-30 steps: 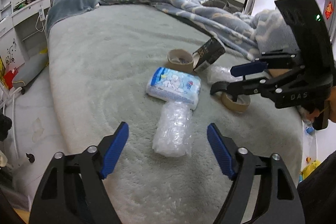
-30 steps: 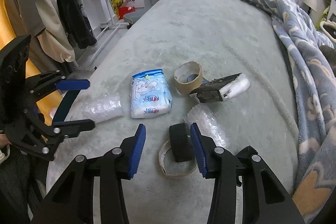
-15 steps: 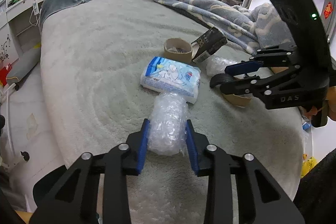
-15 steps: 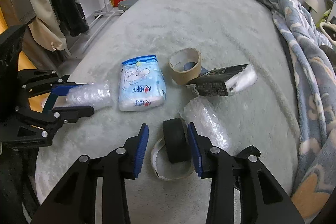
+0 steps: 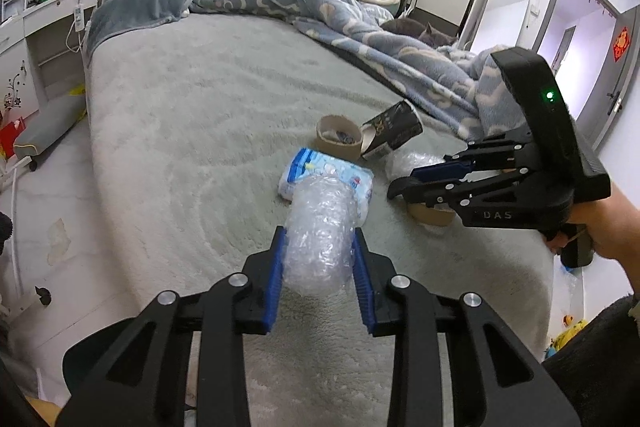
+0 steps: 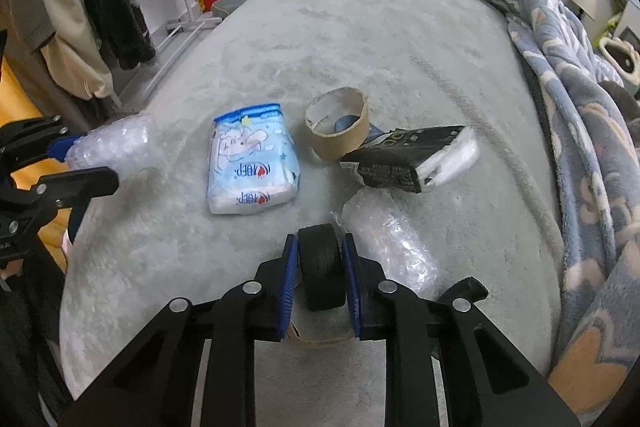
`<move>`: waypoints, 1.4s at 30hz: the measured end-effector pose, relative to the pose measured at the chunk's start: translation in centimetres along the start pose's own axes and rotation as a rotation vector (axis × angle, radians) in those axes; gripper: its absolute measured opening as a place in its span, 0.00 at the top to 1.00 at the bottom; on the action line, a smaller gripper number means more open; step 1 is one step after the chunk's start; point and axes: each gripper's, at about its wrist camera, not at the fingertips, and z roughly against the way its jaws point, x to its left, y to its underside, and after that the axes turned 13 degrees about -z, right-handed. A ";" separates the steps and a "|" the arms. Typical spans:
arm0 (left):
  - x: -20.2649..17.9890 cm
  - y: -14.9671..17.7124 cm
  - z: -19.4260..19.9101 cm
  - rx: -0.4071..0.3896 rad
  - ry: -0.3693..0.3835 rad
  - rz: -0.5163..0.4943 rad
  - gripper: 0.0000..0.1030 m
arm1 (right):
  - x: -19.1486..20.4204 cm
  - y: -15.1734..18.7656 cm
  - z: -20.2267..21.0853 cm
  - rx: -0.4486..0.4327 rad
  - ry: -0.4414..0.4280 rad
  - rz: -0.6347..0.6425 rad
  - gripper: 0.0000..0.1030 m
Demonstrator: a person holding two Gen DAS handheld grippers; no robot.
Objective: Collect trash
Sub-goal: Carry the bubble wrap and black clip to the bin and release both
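Left gripper (image 5: 318,263): clamped on a bubble-wrap roll (image 5: 320,227), raised off the bed (image 5: 180,115).
Right gripper (image 6: 319,265): closed on a black wheel (image 6: 322,273) above a flat tape ring (image 6: 320,341).
Surroundings: tissue pack (image 6: 252,163), cardboard core (image 6: 338,125), black carton (image 6: 400,159), second wrap roll (image 6: 390,247); blanket (image 6: 580,87) alongside.
Hidden: ring mostly covered by fingers.

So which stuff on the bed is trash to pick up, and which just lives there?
Trash: bubble wrap roll, black wheel, tissue pack, tape core, black carton, second bubble wrap.
Just there: blanket, pillow, cat.
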 end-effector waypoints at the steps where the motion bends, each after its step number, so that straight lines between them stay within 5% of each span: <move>1: 0.0 0.1 0.2 -0.002 -0.002 0.000 0.67 | -0.1 0.0 0.2 -0.007 -0.002 -0.010 0.78; 21: 2.5 1.3 5.9 -0.035 -0.108 0.111 0.67 | 2.4 -0.4 6.2 -0.185 -0.107 -0.275 0.80; 42: 11.3 8.0 9.7 0.081 -0.281 0.319 0.67 | 12.0 -2.6 5.5 -0.196 -0.302 -0.296 0.80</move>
